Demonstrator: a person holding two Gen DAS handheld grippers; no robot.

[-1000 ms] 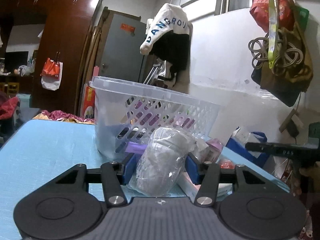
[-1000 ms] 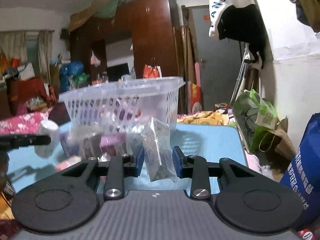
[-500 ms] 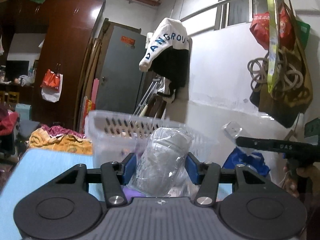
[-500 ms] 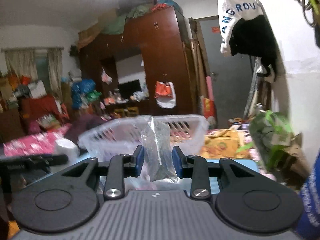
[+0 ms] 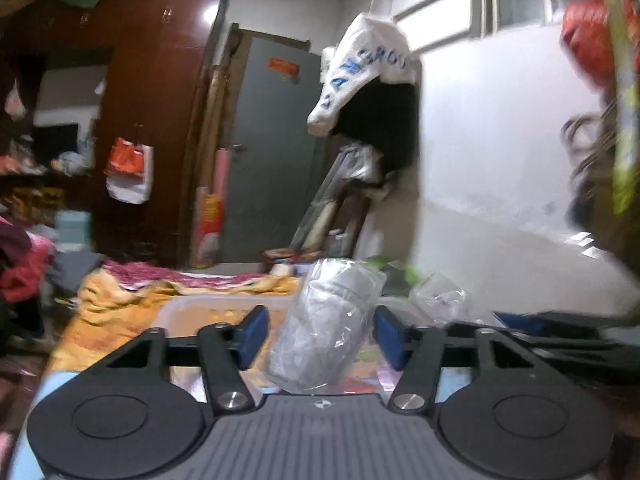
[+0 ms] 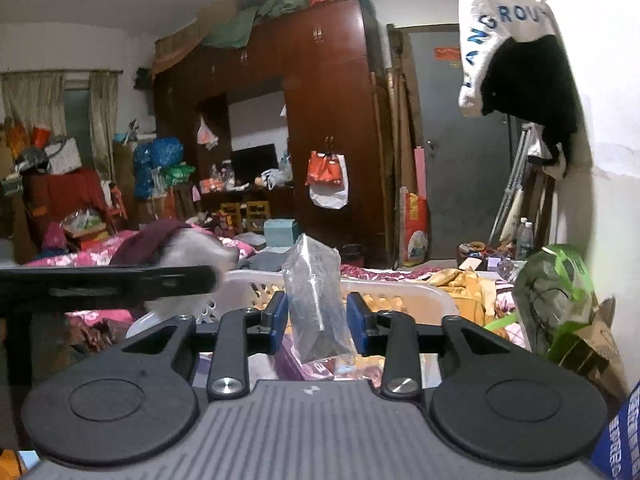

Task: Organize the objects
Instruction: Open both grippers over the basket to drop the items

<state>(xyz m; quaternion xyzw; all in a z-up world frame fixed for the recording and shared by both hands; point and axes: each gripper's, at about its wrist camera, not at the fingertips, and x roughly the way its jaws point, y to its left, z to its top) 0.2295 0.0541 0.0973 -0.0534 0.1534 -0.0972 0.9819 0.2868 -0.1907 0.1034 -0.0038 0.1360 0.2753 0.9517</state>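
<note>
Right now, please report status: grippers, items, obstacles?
Left gripper, right gripper: jaws just opened. Wrapped roll, grey packet loose between fingers, above white basket. No obstacle seen.

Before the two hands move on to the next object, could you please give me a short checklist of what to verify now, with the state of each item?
1. Left claw released: ok; its blue pads stand clear of the clear plastic bag with a grey bundle inside, having just been opening.
2. Right claw released: ok; gaps show on both sides of the small clear flat packet with dark contents, jaws just opening.
3. Both items over the white perforated plastic basket: ok.
4. Items settled inside the basket: cannot tell.
5. The two claws clear of each other: ok.
</note>
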